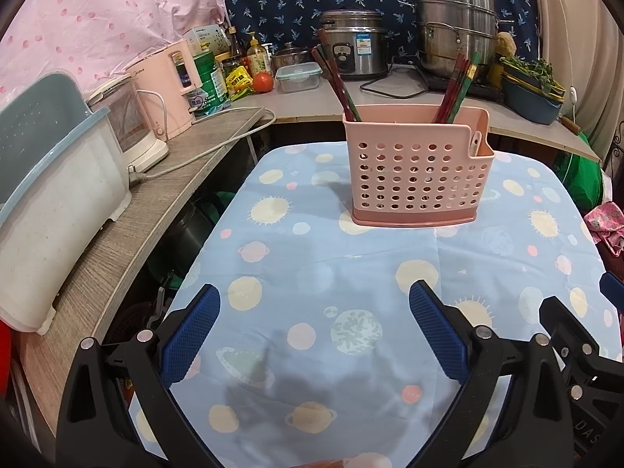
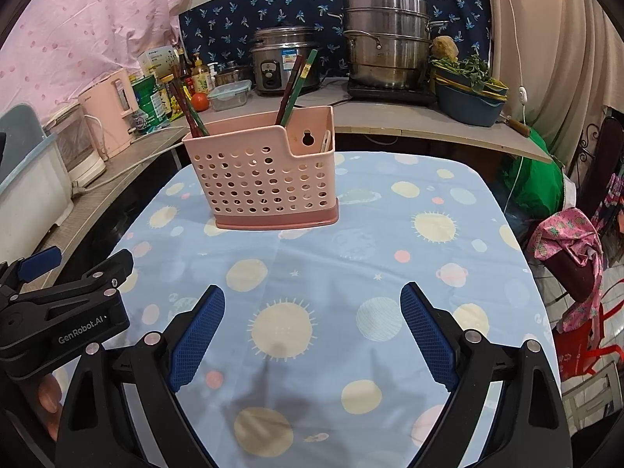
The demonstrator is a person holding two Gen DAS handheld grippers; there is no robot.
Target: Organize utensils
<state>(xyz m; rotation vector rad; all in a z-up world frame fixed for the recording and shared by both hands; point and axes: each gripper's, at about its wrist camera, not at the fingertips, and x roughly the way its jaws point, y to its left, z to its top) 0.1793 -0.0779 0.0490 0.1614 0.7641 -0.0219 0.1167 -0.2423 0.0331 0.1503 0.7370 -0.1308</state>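
Note:
A pink perforated utensil holder (image 1: 417,171) (image 2: 265,179) stands upright on the blue planet-print tablecloth (image 1: 312,273) (image 2: 351,273). Dark red and green chopsticks lean out of its left end (image 1: 339,82) (image 2: 187,107) and its right part (image 1: 458,87) (image 2: 294,85). A pale utensil handle (image 1: 474,144) (image 2: 325,141) shows in the small side pocket. My left gripper (image 1: 314,300) is open and empty, well short of the holder. My right gripper (image 2: 314,300) is also open and empty, near the table's front. The left gripper's body (image 2: 66,308) shows at the right view's left edge.
A counter runs along the left and back with a white dish bin (image 1: 50,210), a kettle (image 1: 128,132), a pink appliance (image 1: 167,85), a rice cooker (image 1: 355,45), a steel steamer pot (image 1: 456,27) and a bowl of greens (image 1: 534,85). A pink bag (image 2: 573,249) hangs at the right.

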